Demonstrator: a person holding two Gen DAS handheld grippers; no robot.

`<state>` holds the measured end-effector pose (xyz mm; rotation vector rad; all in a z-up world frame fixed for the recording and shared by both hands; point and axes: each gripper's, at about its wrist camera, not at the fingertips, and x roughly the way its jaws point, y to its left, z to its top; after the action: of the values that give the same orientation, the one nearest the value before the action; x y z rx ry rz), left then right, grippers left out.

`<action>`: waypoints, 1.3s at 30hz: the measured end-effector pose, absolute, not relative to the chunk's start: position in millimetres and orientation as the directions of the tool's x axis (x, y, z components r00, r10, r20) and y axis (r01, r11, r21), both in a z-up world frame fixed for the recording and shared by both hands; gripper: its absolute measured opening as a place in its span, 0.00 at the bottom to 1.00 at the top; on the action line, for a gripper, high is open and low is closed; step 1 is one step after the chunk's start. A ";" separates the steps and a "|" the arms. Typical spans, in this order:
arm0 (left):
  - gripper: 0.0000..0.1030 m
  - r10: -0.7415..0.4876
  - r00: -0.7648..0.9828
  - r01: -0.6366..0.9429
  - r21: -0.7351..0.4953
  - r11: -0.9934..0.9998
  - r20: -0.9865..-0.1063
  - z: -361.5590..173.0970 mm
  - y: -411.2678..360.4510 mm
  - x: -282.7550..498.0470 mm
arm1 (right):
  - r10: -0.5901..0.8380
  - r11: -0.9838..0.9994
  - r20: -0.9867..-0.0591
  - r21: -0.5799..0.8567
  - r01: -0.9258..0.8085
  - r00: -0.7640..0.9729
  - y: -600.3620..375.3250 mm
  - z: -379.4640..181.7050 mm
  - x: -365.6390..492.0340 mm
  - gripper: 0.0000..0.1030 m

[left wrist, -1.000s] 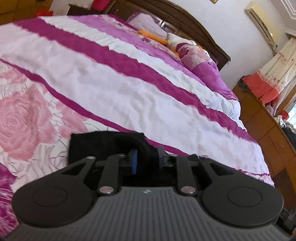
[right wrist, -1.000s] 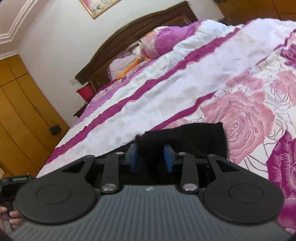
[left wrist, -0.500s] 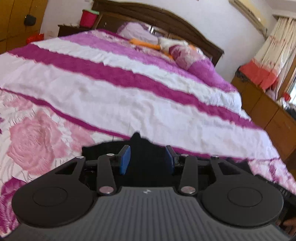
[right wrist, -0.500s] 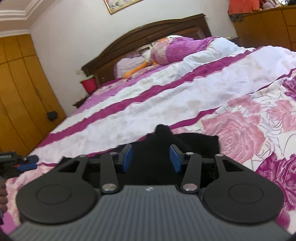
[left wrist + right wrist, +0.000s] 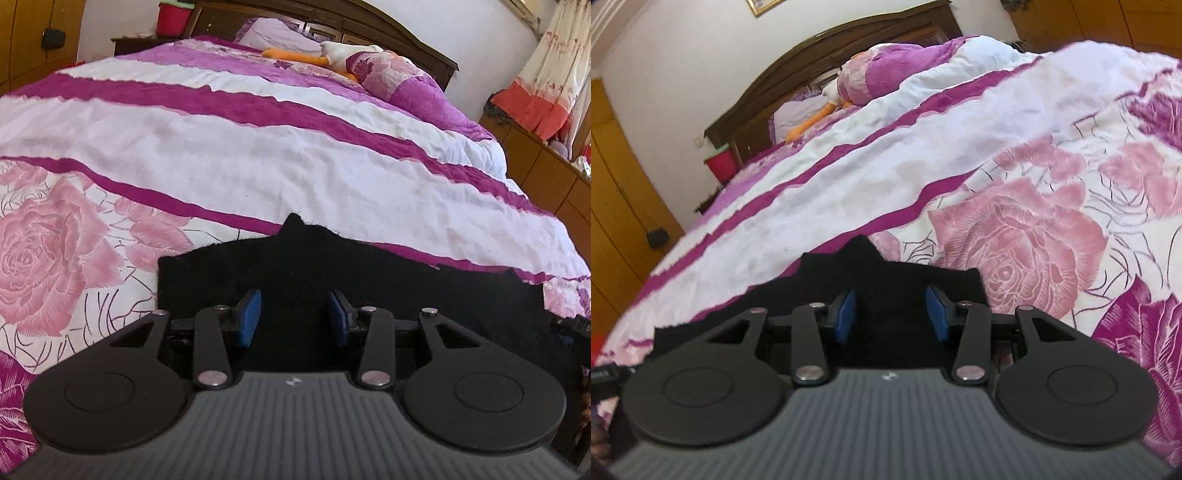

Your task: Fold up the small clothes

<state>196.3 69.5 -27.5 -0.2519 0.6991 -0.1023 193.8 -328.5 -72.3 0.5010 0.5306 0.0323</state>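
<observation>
Both tools, left [image 5: 293,314] and right [image 5: 891,312], spread over black cloth [image 5: 295,266], right narrowing, bedspread [image 5: 258,155] beyond.

**Left gripper over the black garment**

From my left wrist camera I see the left gripper [image 5: 295,317] with its blue pads [image 5: 249,318] standing apart, black garment [image 5: 295,266] between them; I cannot tell if they press it. The cloth lies spread on the bed [image 5: 258,155], a small peak of fabric poking up at its far edge. Beyond, a pillow [image 5: 391,74] lies near the dark headboard [image 5: 406,40], with a red bucket [image 5: 171,18] at far left.
</observation>
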 end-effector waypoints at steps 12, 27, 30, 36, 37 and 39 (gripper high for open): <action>0.45 -0.104 0.760 0.015 -0.142 0.990 -0.642 19.3 69.1 147.3 | 0.217 0.808 -0.430 0.583 0.085 0.876 -344.7 -37.6 139.1 0.47; 0.48 -0.093 0.742 -0.002 -0.142 0.990 -0.664 28.1 36.7 59.7 | 0.183 0.850 -0.454 0.518 0.091 0.872 -358.4 -35.8 50.2 0.57; 0.48 -0.101 0.722 -0.003 -0.149 0.989 -0.685 20.2 27.6 57.6 | 0.179 0.844 -0.470 0.525 0.110 0.864 -359.8 -43.9 50.2 0.57; 0.49 -0.073 0.694 0.000 -0.102 0.995 -0.716 1.6 12.9 62.6 | 0.202 0.844 -0.493 0.526 0.104 0.846 -351.9 -64.3 61.9 0.56; 0.50 -0.072 0.690 0.000 -0.100 0.995 -0.720 -1.2 11.3 63.4 | 0.208 0.844 -0.485 0.528 0.095 0.849 -350.2 -67.2 63.4 0.58; 0.53 -0.071 0.687 0.001 -0.096 0.995 -0.723 -4.9 9.3 64.2 | 0.225 0.843 -0.474 0.534 0.074 0.851 -346.9 -71.7 67.3 0.58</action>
<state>64.2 9.3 -4.9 -0.0905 0.8123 -0.0406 67.3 -346.9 -71.7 0.5703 0.5535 0.0838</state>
